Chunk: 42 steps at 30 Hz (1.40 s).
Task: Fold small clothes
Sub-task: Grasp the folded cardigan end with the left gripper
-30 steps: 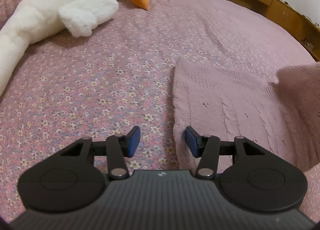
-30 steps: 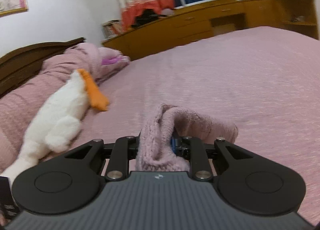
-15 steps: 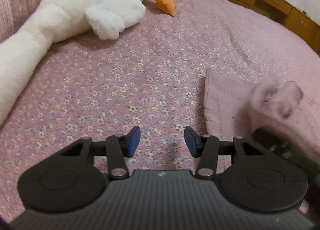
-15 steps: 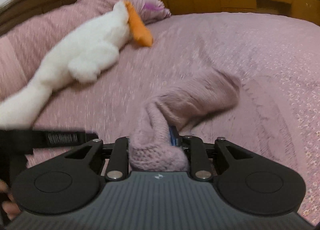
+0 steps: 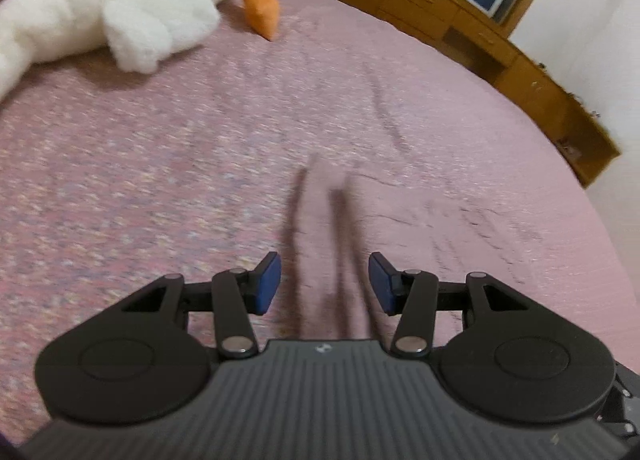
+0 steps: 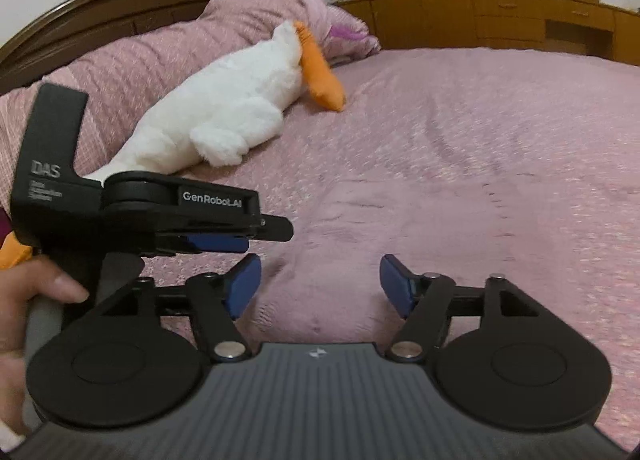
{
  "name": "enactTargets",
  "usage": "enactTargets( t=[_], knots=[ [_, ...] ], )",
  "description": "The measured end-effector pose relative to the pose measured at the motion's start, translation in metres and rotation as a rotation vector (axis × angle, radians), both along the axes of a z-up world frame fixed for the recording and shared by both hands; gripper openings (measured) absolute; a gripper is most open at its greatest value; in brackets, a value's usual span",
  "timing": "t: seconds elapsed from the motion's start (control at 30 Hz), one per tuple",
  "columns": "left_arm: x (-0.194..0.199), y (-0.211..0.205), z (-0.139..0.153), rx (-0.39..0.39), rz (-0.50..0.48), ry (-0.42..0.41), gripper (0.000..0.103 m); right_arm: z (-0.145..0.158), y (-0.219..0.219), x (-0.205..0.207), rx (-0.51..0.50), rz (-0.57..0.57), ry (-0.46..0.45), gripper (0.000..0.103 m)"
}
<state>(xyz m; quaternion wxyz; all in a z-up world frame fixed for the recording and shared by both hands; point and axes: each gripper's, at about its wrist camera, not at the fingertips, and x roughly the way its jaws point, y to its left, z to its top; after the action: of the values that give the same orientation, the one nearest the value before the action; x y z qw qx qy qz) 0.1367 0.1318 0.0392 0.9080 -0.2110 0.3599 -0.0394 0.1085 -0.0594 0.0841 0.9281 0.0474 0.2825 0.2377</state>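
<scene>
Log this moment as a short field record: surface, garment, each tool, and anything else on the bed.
surface: bed with pink floral cover
garment: pink knit piece lying flat on the cover, edges hard to make out
right tool: jaws have just been opening; nothing gripped, garment lies below
left tool: open, empty; view blurred
left tool in right view: beside the right tool, held by a hand
other: white plush goose with orange beak, lying near the pillows
</scene>
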Motion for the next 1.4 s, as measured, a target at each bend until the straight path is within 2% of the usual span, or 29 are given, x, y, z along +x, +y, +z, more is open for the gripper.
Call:
enactTargets(
  t=[0.13,0.23,0.4,0.53,0.6,0.63,0.7,0.77,0.83,0.9,0.97,1.0,1.07,1.1,1.13,1.2,1.33,1.4],
  knots=[
    [0.003,-0.009,-0.003,-0.057,-0.048,0.015,0.051,0.005,-0.039,-0.012,-0.01,-0.076,-0.047,0.085],
    [0.005,-0.014,-0.007,-0.088,-0.074,0.028,0.051,0.002,-0.072,-0.011,0.028,-0.169,-0.025,0.089],
    [0.01,-0.03,-0.014,-0.032,-0.096,0.055,0.05,-0.013,-0.113,-0.004,0.106,-0.28,0.024,0.091],
    [0.011,-0.035,-0.016,-0.033,-0.114,0.047,0.052,-0.03,-0.13,0.009,0.166,-0.332,0.097,0.091],
    [0.012,-0.036,-0.02,-0.085,-0.116,0.041,0.052,-0.039,-0.131,0.014,0.205,-0.331,0.138,0.091],
    [0.013,-0.034,-0.025,-0.139,-0.112,0.035,0.051,-0.043,-0.131,0.016,0.214,-0.329,0.153,0.091],
    [0.012,-0.033,-0.03,-0.188,-0.084,0.022,0.025,-0.049,-0.125,0.019,0.218,-0.32,0.168,0.091],
    [0.01,-0.028,-0.026,-0.218,-0.062,0.001,0.024,-0.049,-0.118,0.02,0.221,-0.302,0.171,0.091],
    [0.002,-0.02,-0.012,-0.222,-0.037,-0.07,0.023,-0.044,-0.108,0.02,0.204,-0.293,0.164,0.091],
    [-0.006,-0.011,0.001,-0.181,-0.005,-0.117,0.023,-0.036,-0.097,0.018,0.19,-0.254,0.147,0.092],
    [-0.008,-0.001,0.002,-0.102,0.046,-0.092,0.023,-0.029,-0.089,0.013,0.172,-0.198,0.111,0.092],
    [-0.007,0.005,-0.003,-0.091,0.067,-0.051,0.023,-0.028,-0.086,0.011,0.159,-0.169,0.096,0.092],
    [0.0,0.018,-0.021,-0.158,0.067,0.05,0.024,-0.027,-0.079,0.01,0.136,-0.139,0.091,0.093],
    [0.0,0.022,-0.026,-0.204,0.077,0.063,0.024,-0.027,-0.076,0.01,0.122,-0.144,0.088,0.094],
    [-0.001,0.024,-0.026,-0.228,0.081,0.059,0.024,-0.028,-0.074,0.01,0.107,-0.15,0.084,0.094],
    [-0.002,0.019,-0.019,-0.206,0.056,0.033,0.026,-0.03,-0.075,0.012,0.114,-0.16,0.089,0.094],
    [0.006,0.01,-0.017,-0.186,0.016,0.03,0.027,-0.032,-0.09,0.018,0.207,-0.19,0.13,0.094],
    [0.007,0.008,-0.019,-0.196,0.004,0.04,0.036,-0.033,-0.1,0.027,0.27,-0.217,0.163,0.095]
  ],
)
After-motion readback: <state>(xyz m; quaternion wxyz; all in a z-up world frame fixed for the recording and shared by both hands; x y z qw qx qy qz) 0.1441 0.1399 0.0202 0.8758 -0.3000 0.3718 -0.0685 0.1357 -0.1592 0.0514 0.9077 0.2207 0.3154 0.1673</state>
